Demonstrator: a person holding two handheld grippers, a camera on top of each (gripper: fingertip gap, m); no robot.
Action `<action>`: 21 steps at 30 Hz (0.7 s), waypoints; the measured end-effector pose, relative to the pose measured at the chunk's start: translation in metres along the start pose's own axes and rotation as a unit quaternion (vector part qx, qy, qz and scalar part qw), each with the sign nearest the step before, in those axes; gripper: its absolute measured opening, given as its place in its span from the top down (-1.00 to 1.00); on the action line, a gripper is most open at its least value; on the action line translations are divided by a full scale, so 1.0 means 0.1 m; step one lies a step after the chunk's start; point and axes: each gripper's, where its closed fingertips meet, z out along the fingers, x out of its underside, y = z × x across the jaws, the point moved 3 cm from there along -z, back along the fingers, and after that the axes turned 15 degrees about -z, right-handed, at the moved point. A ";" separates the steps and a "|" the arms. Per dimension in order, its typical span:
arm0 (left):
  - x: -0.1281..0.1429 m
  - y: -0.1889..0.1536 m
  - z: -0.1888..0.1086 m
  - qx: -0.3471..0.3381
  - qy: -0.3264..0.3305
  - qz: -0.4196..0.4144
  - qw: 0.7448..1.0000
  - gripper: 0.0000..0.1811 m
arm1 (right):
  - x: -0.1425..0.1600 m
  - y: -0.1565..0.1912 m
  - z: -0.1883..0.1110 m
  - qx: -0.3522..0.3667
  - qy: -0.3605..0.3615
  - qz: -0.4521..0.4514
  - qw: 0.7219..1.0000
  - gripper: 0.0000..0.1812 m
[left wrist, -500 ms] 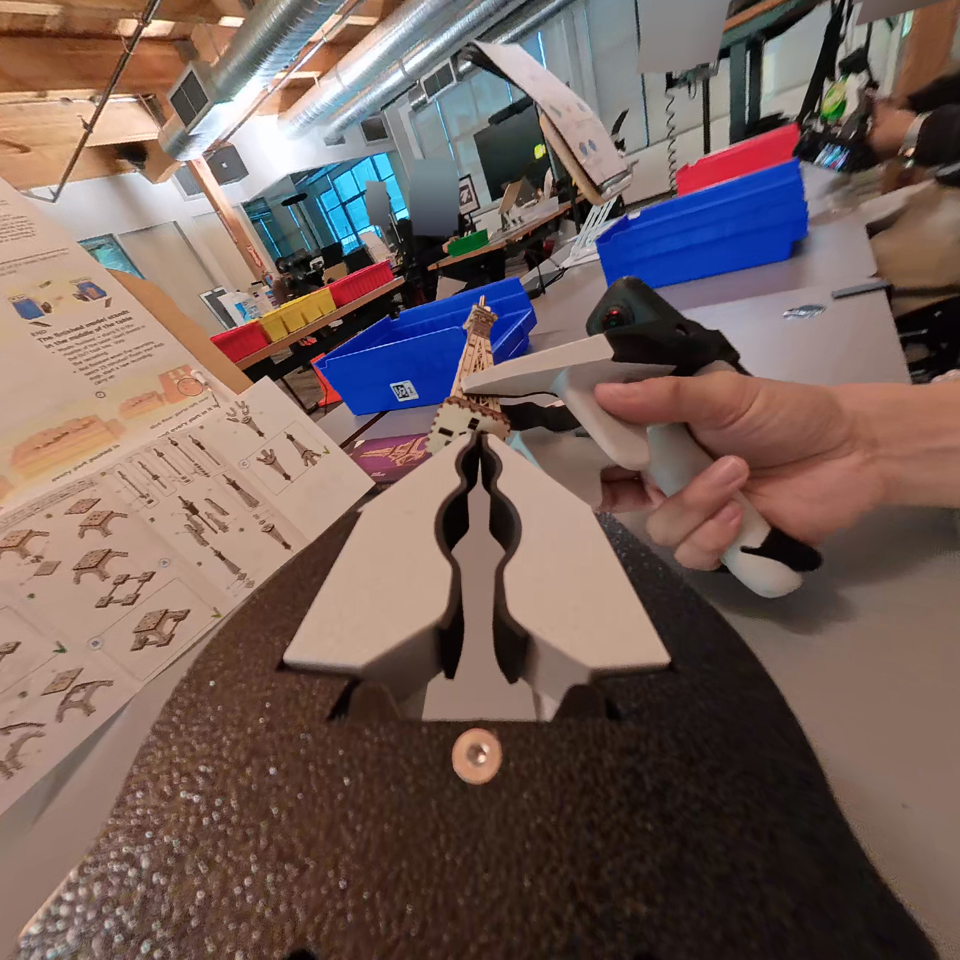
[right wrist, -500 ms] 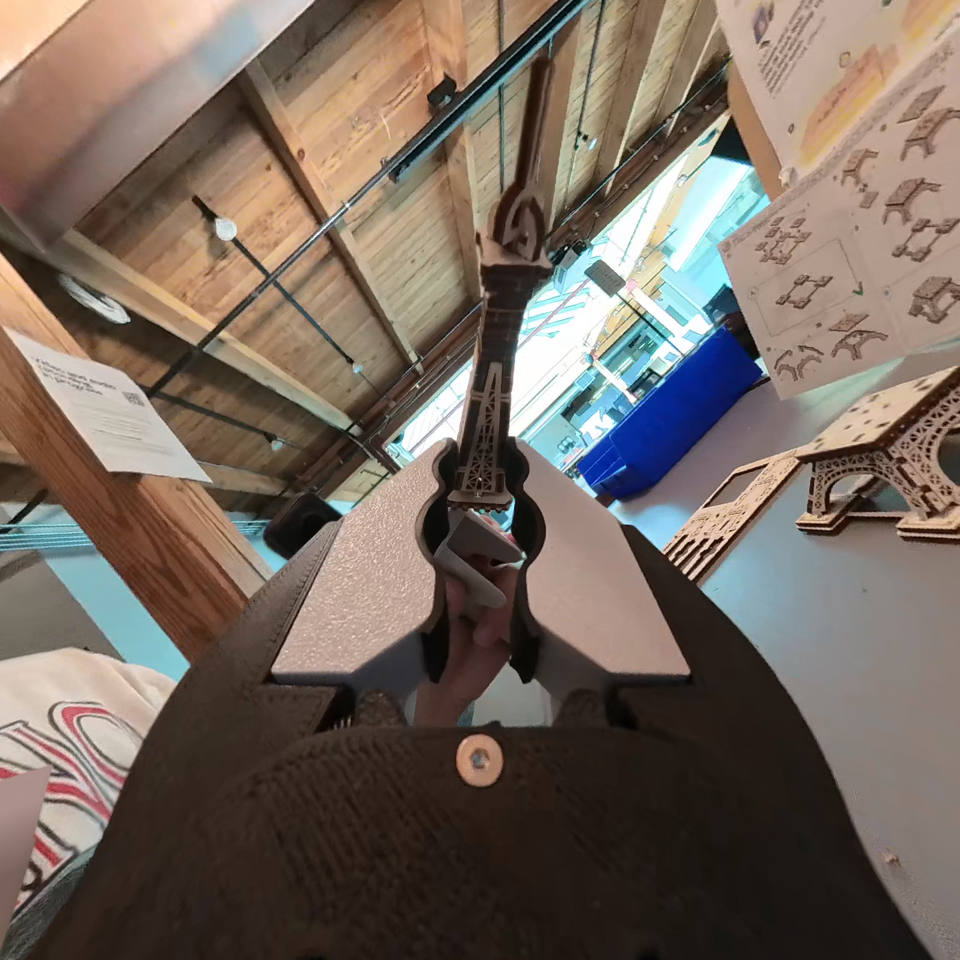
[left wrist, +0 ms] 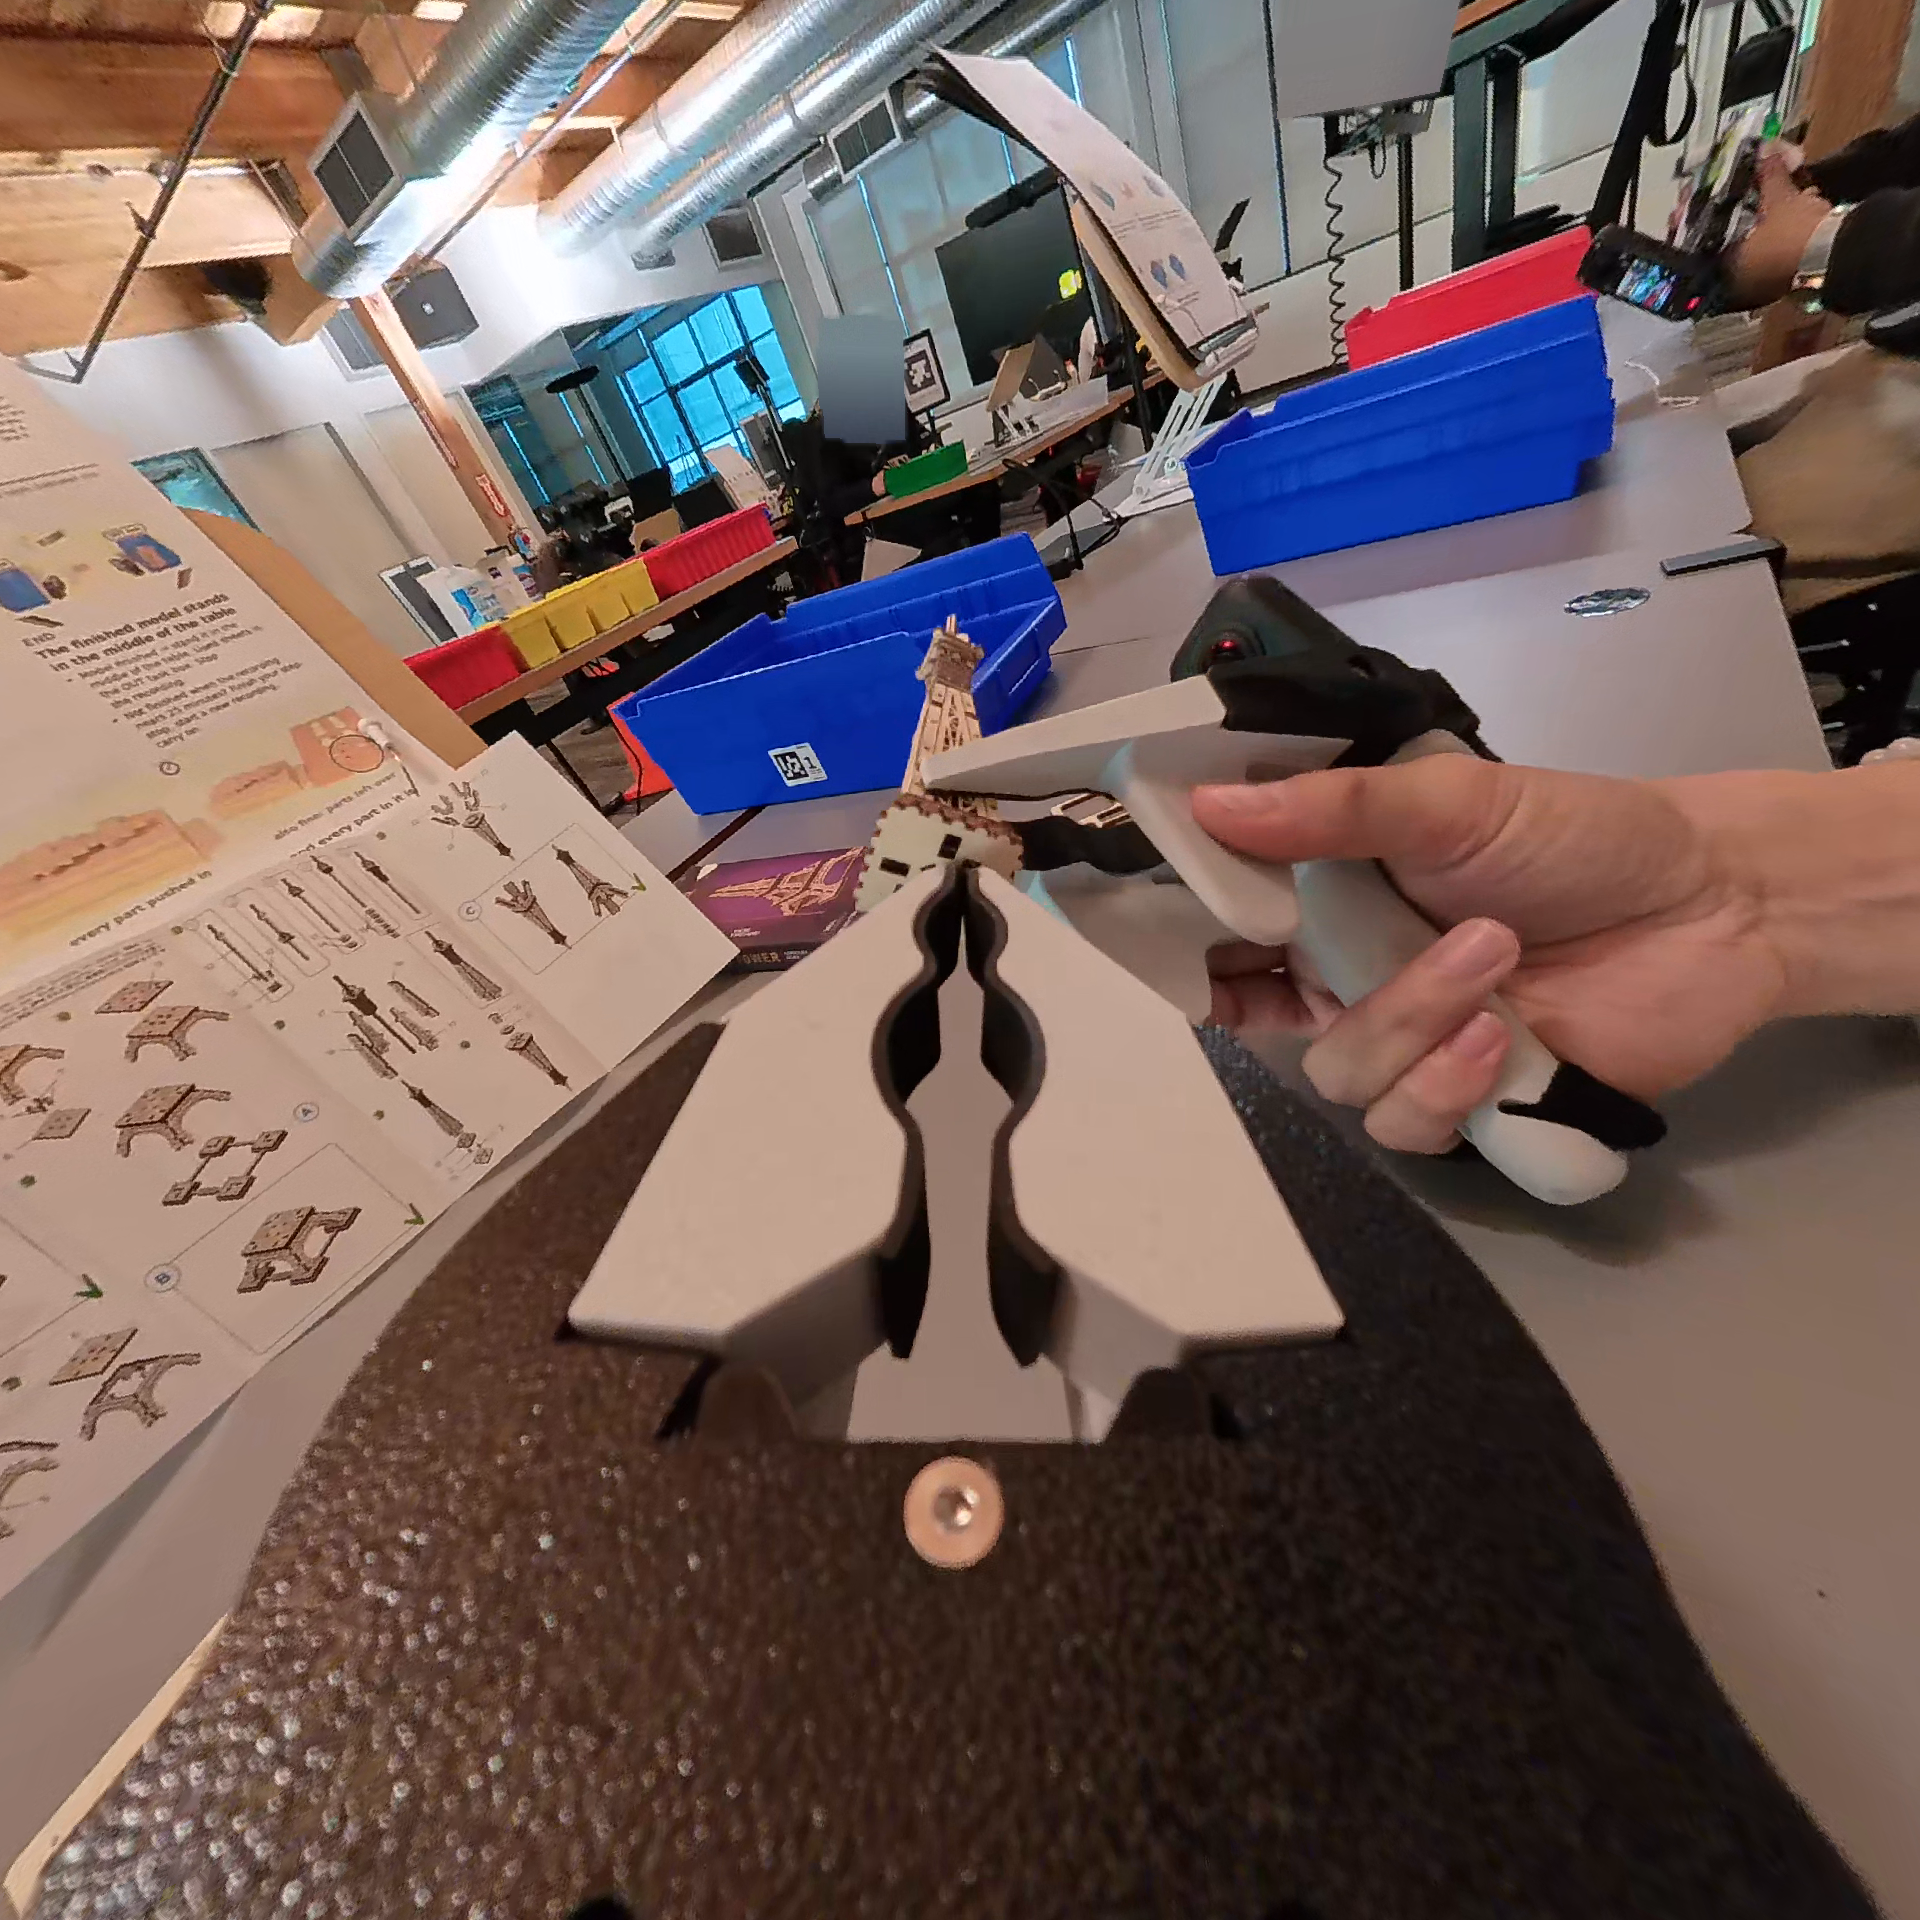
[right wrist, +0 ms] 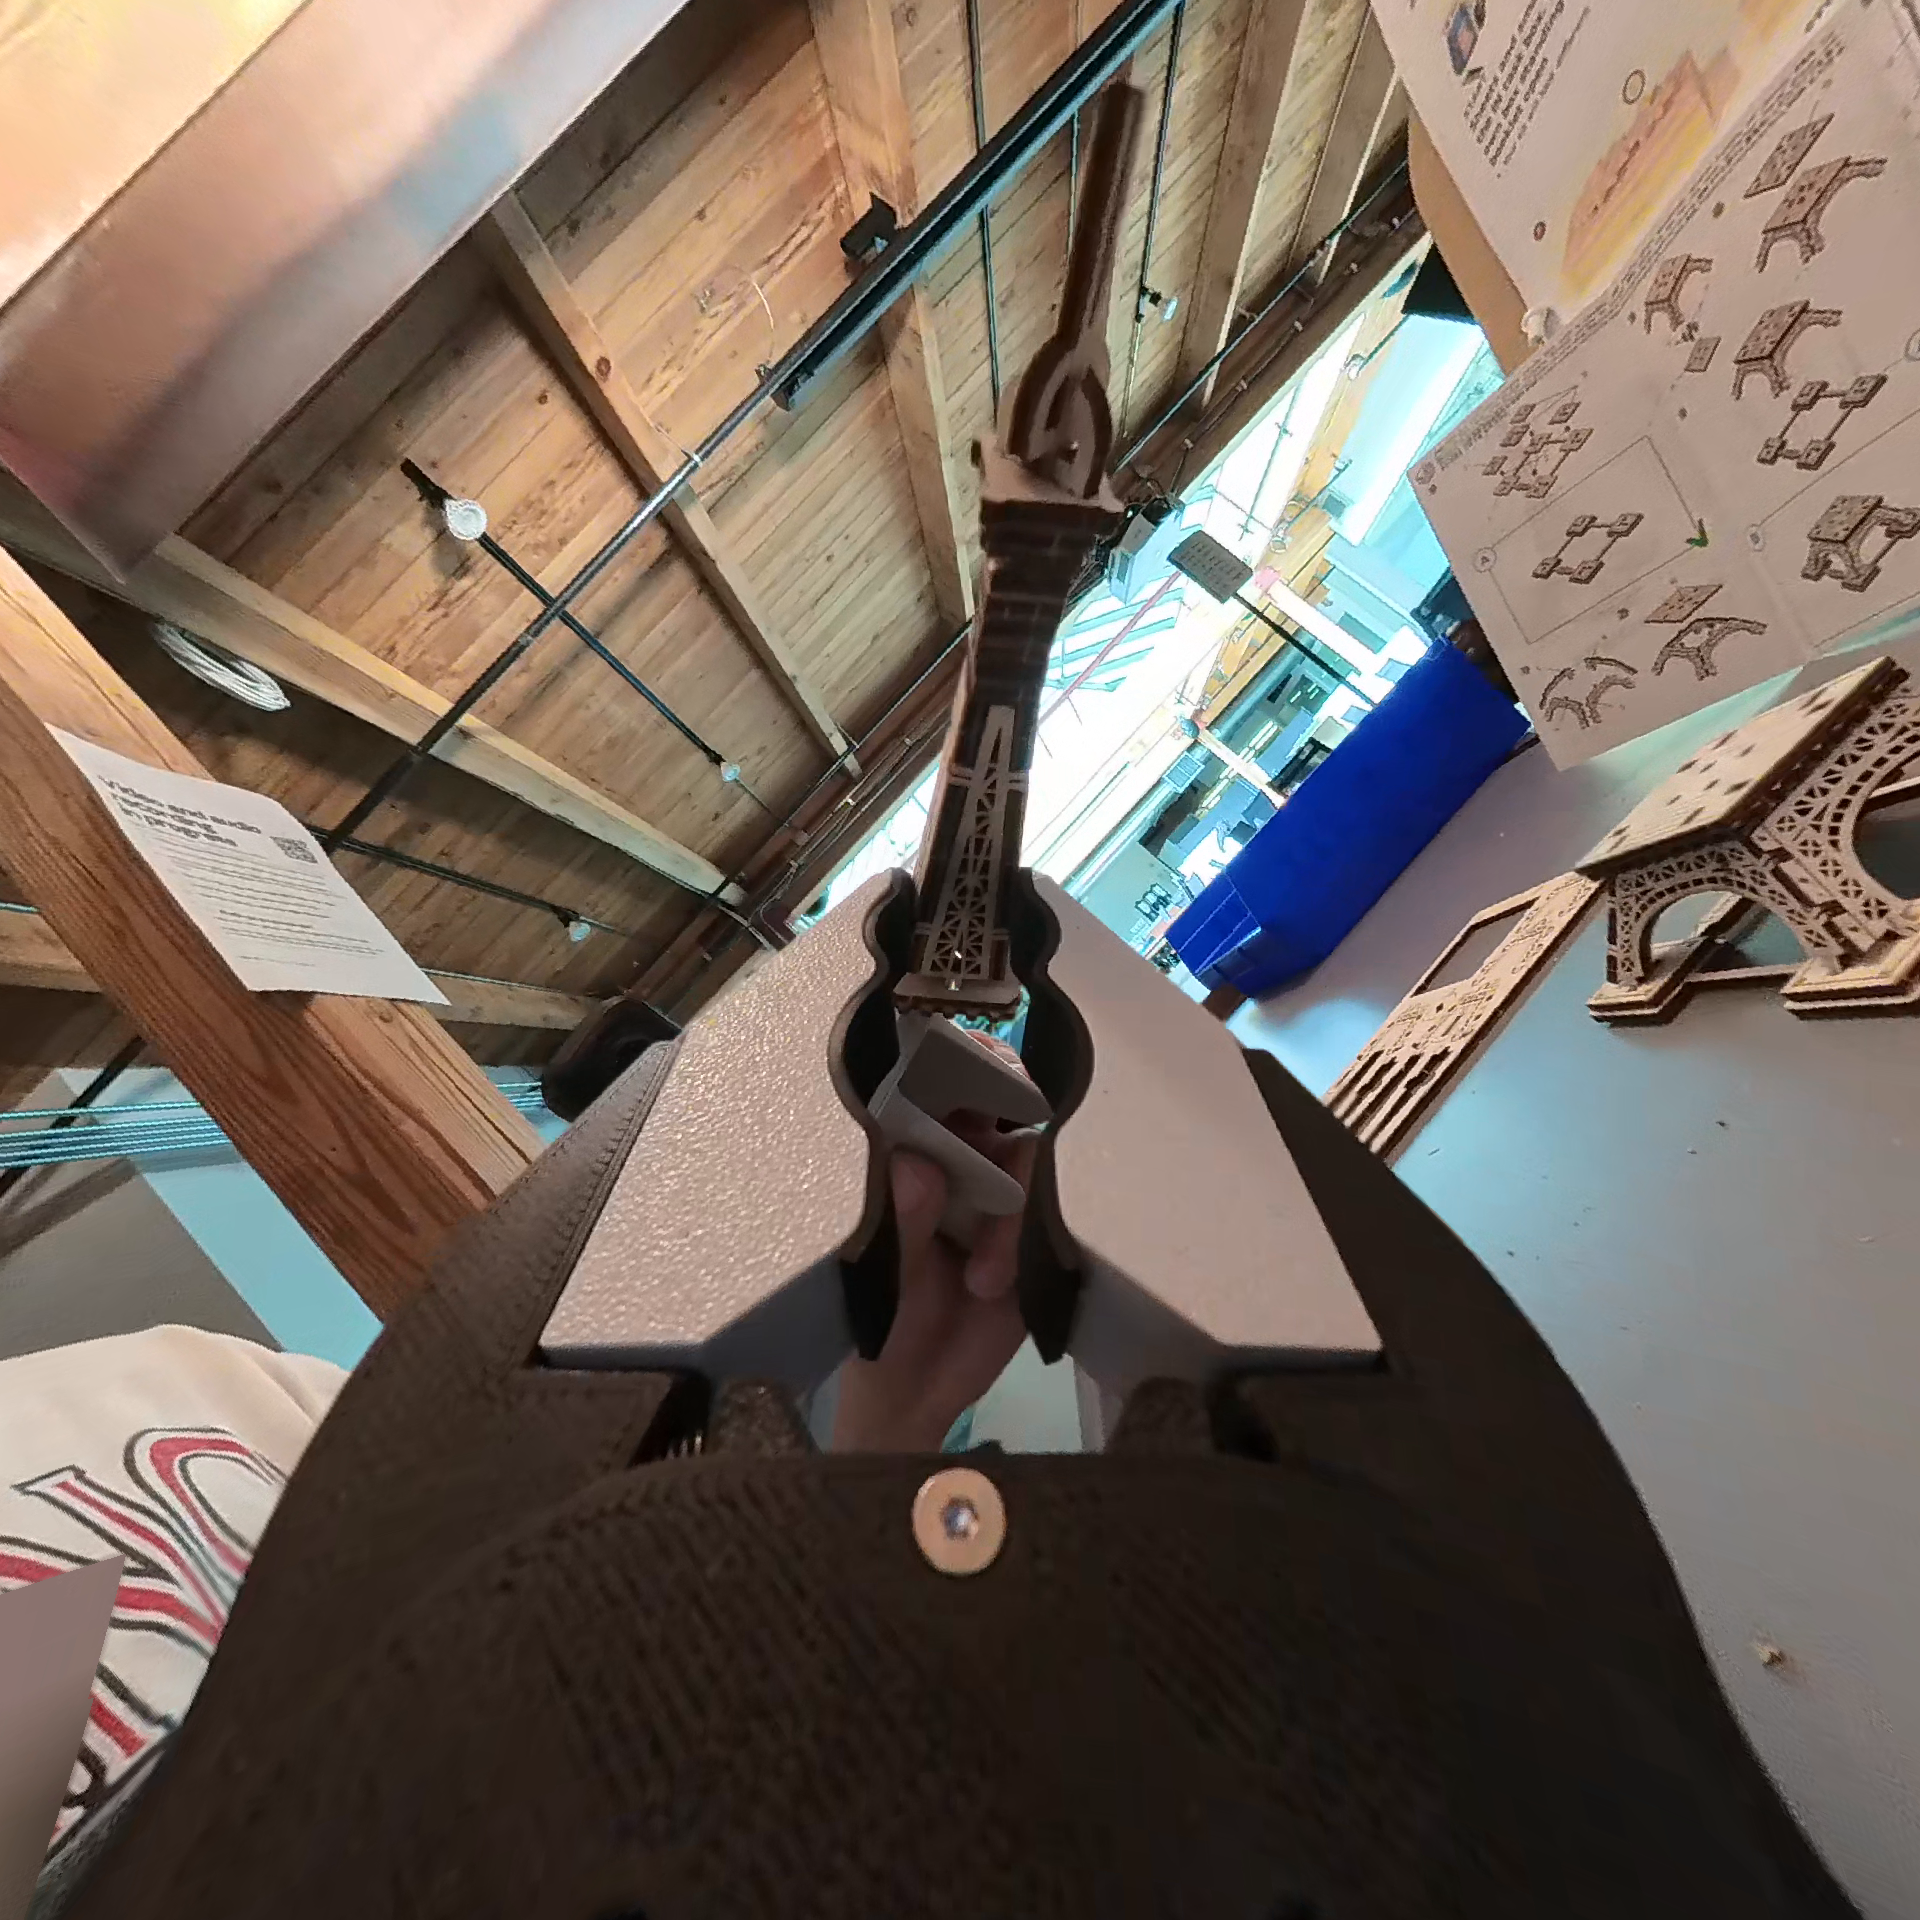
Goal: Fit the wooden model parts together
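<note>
At frame centre in the right wrist view, the right gripper clamps the wooden tower spire, which points up toward the ceiling. The left gripper is nearly closed, its tips beneath the spire's square base plate; whether it grips it I cannot tell. The arched tower base stands on the grey table at right.

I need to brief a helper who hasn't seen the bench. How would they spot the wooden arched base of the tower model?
On the grey table, look below the propped instruction sheet. The arched base stands there on four latticed legs under a flat square top. Unlike the flat cut-out wooden sheet beside it, it is built up and freestanding.
</note>
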 end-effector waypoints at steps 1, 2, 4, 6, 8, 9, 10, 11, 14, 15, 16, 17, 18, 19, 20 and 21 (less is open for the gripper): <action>0.00 0.00 0.00 0.001 0.001 0.000 1.000 1.00 | 0.00 0.00 0.00 -0.002 0.003 -0.002 1.000 0.80; 0.00 0.00 0.00 0.005 0.001 -0.005 1.000 1.00 | -0.01 0.00 0.00 -0.005 0.007 -0.004 1.000 0.81; 0.00 -0.01 0.00 0.020 0.005 -0.013 1.000 1.00 | -0.03 0.02 -0.01 -0.004 0.035 -0.042 0.998 0.82; -0.04 -0.02 -0.02 0.031 -0.007 -0.024 0.999 1.00 | -0.08 0.08 0.01 -0.007 0.063 -0.100 0.993 0.82; -0.12 -0.02 -0.04 0.034 -0.032 -0.045 0.998 0.92 | -0.14 0.13 0.03 -0.005 0.062 -0.125 0.990 0.82; -0.13 -0.02 -0.05 0.040 -0.036 -0.057 0.997 0.84 | -0.16 0.13 0.02 0.001 0.064 -0.135 0.989 0.82; -0.12 -0.01 -0.04 0.041 -0.028 -0.066 0.997 0.75 | -0.14 0.10 0.01 0.012 0.080 -0.155 0.985 0.82; -0.08 0.01 -0.03 0.036 -0.009 -0.064 0.997 0.66 | -0.11 0.05 -0.01 0.028 0.109 -0.183 0.977 0.82; 0.07 0.07 -0.04 0.030 0.072 -0.045 0.996 0.62 | 0.02 -0.14 -0.10 0.080 0.233 -0.258 0.934 0.83; 0.11 0.09 -0.05 0.031 0.094 -0.048 0.994 0.69 | 0.08 -0.20 -0.14 0.094 0.284 -0.290 0.909 0.82; 0.14 0.11 -0.06 0.030 0.107 -0.058 0.992 0.72 | 0.15 -0.23 -0.17 0.099 0.331 -0.319 0.882 0.82; 0.18 0.13 -0.05 0.032 0.118 -0.075 0.990 0.73 | 0.21 -0.26 -0.20 0.106 0.370 -0.347 0.855 0.82; 0.24 0.13 -0.03 0.037 0.131 -0.092 0.986 0.72 | 0.29 -0.29 -0.23 0.111 0.406 -0.367 0.830 0.82; 0.31 0.13 -0.02 0.044 0.146 -0.105 0.983 0.71 | 0.37 -0.31 -0.24 0.107 0.431 -0.382 0.810 0.82; 0.38 0.12 -0.01 0.050 0.162 -0.113 0.979 0.71 | 0.45 -0.31 -0.24 0.099 0.447 -0.390 0.799 0.82; 0.46 0.11 -0.01 0.058 0.182 -0.118 0.974 0.70 | 0.51 -0.33 -0.24 0.098 0.458 -0.397 0.789 0.82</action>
